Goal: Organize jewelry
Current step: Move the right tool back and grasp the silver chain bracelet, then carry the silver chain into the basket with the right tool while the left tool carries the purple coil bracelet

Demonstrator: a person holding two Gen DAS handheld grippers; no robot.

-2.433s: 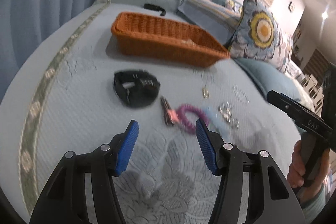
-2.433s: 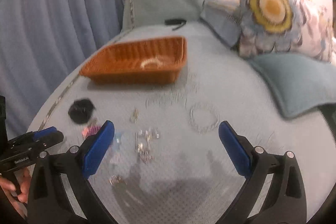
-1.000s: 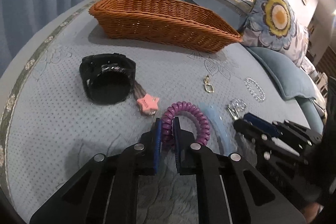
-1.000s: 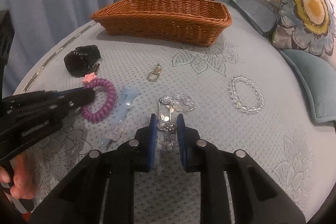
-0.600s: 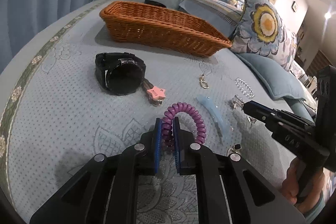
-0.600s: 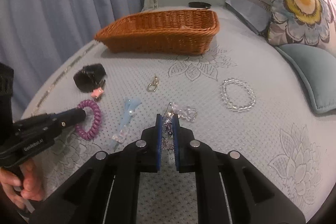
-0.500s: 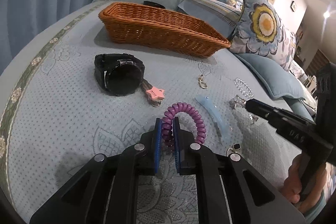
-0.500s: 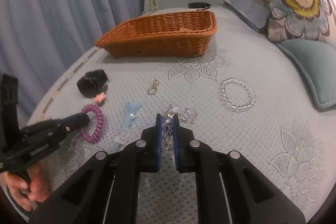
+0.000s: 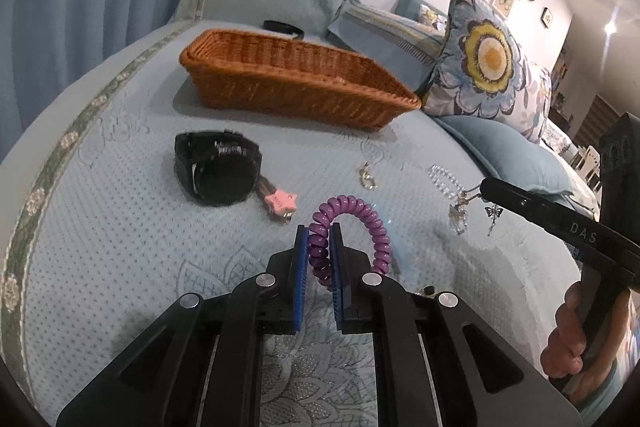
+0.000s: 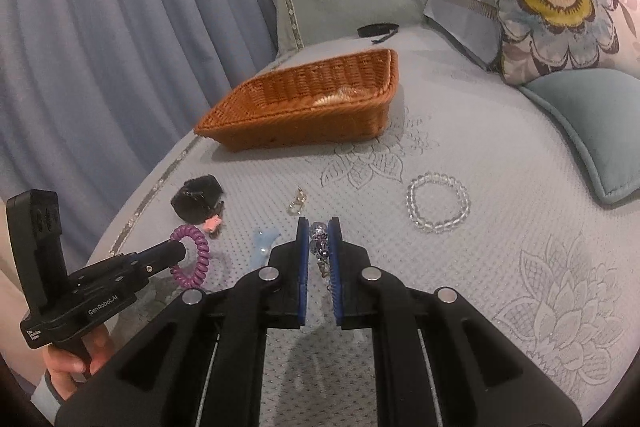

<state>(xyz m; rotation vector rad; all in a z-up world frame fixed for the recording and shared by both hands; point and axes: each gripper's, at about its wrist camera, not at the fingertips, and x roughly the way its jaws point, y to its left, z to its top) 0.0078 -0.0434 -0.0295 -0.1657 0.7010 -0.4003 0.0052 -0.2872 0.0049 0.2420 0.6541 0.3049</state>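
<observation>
My left gripper (image 9: 319,231) is shut on a purple spiral hair tie (image 9: 376,223), lifted a little above the bedspread; the hair tie (image 10: 192,259) also shows in the right wrist view. My right gripper (image 10: 319,227) is shut on a silver charm bracelet (image 10: 320,247), whose charms dangle (image 9: 460,215) from its tip in the left wrist view. An orange wicker basket (image 9: 292,83) (image 10: 304,107) stands farther back on the bed. On the bedspread lie a black watch (image 9: 218,173), a pink star clip (image 9: 280,201), a small gold clasp (image 9: 368,179), a clear bead bracelet (image 10: 438,201) and a pale blue hair clip (image 10: 262,243).
A flowered cushion (image 9: 480,63) and a teal pillow (image 10: 592,131) lie on the right. A black strap (image 10: 378,29) lies behind the basket. Blue curtains (image 10: 100,27) hang along the bed's left edge. A hand (image 9: 568,343) holds the right gripper's handle.
Both grippers have risen off the bedspread, the left with the purple hair tie, the right with the charm bracelet, which now hangs free. The right gripper rolled and its view swung right.
</observation>
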